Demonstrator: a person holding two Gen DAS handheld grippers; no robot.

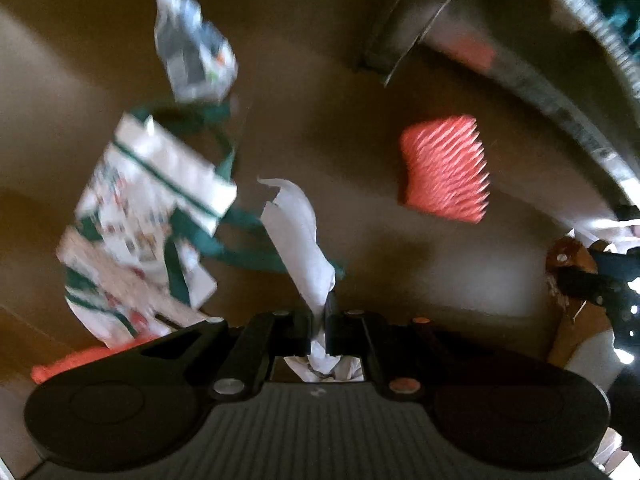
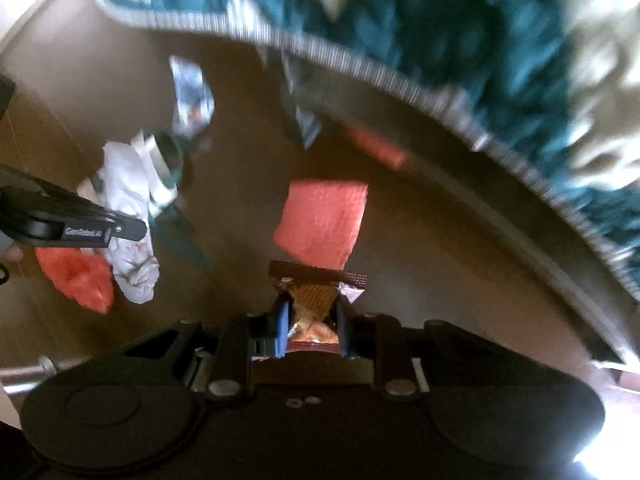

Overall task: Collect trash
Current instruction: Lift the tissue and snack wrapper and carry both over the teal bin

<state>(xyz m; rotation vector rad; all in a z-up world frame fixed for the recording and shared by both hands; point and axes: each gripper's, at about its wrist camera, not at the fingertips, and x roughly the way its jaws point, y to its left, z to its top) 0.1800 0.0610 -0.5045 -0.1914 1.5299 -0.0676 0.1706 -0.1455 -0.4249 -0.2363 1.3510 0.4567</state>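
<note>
Matt brown cardboard box [image 1: 340, 128]; white crumpled tissue [image 1: 300, 232]; ridged red-orange paper [image 1: 444, 168]; glossy brown foil wrapper [image 2: 316, 288]; printed white-green paper [image 1: 152, 216]; matt black plastic left gripper [image 1: 319, 320].

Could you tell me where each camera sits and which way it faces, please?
Left wrist: on the left gripper, looking down into a brown box at trash; its fingers pinch a white tissue.
Right wrist: on the right gripper, looking into the same box; its fingers pinch a brown wrapper.
Shared: the red net, and each shows the other gripper.

White tissue [image 1: 298, 232] and brown wafer wrapper [image 2: 316, 280] held aloft (both crumpled)
</note>
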